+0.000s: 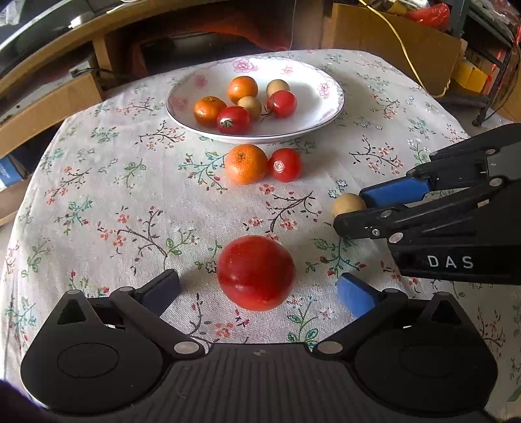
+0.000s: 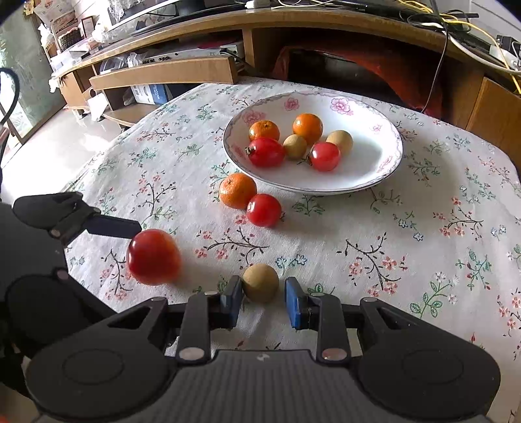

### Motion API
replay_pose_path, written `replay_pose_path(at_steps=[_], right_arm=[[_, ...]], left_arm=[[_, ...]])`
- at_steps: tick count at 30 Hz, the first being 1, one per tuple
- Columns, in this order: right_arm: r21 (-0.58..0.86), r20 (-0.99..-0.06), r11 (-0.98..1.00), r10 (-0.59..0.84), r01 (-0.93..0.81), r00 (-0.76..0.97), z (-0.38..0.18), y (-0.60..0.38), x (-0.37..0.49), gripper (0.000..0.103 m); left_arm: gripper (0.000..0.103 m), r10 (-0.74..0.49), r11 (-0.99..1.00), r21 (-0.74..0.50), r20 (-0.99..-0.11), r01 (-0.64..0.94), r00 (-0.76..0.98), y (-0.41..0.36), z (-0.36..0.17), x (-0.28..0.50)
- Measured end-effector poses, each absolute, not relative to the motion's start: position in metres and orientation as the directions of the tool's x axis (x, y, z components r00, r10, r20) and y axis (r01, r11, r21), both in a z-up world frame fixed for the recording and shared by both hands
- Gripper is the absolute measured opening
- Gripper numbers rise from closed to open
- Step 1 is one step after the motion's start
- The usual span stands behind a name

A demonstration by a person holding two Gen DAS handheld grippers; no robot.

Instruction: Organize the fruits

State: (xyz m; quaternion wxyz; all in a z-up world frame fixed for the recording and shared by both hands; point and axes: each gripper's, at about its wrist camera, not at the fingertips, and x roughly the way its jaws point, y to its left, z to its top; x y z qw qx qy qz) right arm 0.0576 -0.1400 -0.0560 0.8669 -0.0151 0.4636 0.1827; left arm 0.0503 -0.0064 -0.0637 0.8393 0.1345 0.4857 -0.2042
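A woven cloth [image 1: 97, 201] with a printed flower pattern is covering the surface, looking matt and slightly coarse. The plate [image 1: 312, 84] is showing a glossy glazed finish (ceramic, by the look of it). The large tomato [image 1: 255, 271] is shining smooth and glossy, while the loose mandarin [image 1: 246, 163] is looking dimpled and duller. The left tongs [image 1: 257, 291] are showing matt black plastic, blue pads [image 1: 355, 294] and bright metal rivets. The cabinet [image 2: 293, 29] behind is looking like smooth wood.
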Motion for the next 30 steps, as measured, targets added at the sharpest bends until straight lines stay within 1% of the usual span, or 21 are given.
replay_pose_path(at_steps=[4,5,6,7,8,9,11,12,13,14,15,25,30], right_arm=[[0.154,-0.81,0.933,0.308,-0.326,0.499,-0.058,-0.14,0.059,0.028],[0.146,-0.809,0.934,0.302,-0.326,0.504,-0.058,-0.139,0.059,0.028],[0.14,-0.811,0.935,0.297,-0.327,0.504,-0.057,-0.138,0.059,0.028],[0.136,-0.813,0.935,0.294,-0.327,0.503,-0.057,-0.138,0.06,0.027],[0.133,-0.814,0.937,0.29,-0.323,0.504,-0.057,-0.138,0.061,0.027],[0.136,-0.814,0.937,0.29,-0.322,0.502,-0.057,-0.139,0.061,0.025],[0.151,-0.814,0.937,0.298,-0.315,0.498,-0.057,-0.142,0.061,0.024],[0.149,-0.816,0.939,0.294,-0.31,0.499,-0.057,-0.143,0.061,0.024],[0.147,-0.816,0.941,0.29,-0.305,0.499,-0.057,-0.144,0.061,0.024],[0.149,-0.816,0.942,0.288,-0.3,0.501,-0.057,-0.146,0.061,0.024],[0.153,-0.815,0.943,0.289,-0.295,0.502,-0.056,-0.147,0.061,0.024],[0.156,-0.813,0.949,0.281,-0.275,0.51,-0.054,-0.151,0.063,0.024],[0.161,-0.805,0.952,0.28,-0.261,0.524,-0.05,-0.154,0.066,0.024]], left_arm=[[0.103,-0.202,0.884,0.028,-0.877,0.467,0.436,-0.008,-0.062,0.053],[0.099,-0.2,0.886,0.032,-0.874,0.463,0.443,-0.008,-0.061,0.052],[0.091,-0.204,0.884,0.036,-0.868,0.467,0.454,-0.008,-0.059,0.05],[0.086,-0.213,0.878,0.036,-0.863,0.477,0.457,-0.008,-0.057,0.048],[0.075,-0.224,0.873,0.03,-0.861,0.486,0.456,-0.009,-0.055,0.047],[0.071,-0.23,0.872,0.027,-0.859,0.49,0.457,-0.01,-0.054,0.046],[0.07,-0.23,0.872,0.028,-0.858,0.489,0.459,-0.011,-0.054,0.045],[0.067,-0.231,0.871,0.028,-0.857,0.49,0.46,-0.011,-0.054,0.046],[0.064,-0.232,0.872,0.028,-0.856,0.489,0.463,-0.011,-0.053,0.047],[0.055,-0.23,0.873,0.029,-0.855,0.486,0.465,-0.012,-0.052,0.048],[0.052,-0.235,0.872,0.022,-0.857,0.489,0.459,-0.012,-0.052,0.049],[0.051,-0.213,0.872,0.035,-0.87,0.488,0.444,-0.02,-0.049,0.048],[0.051,-0.235,0.866,0.026,-0.861,0.499,0.452,-0.025,-0.042,0.05]])
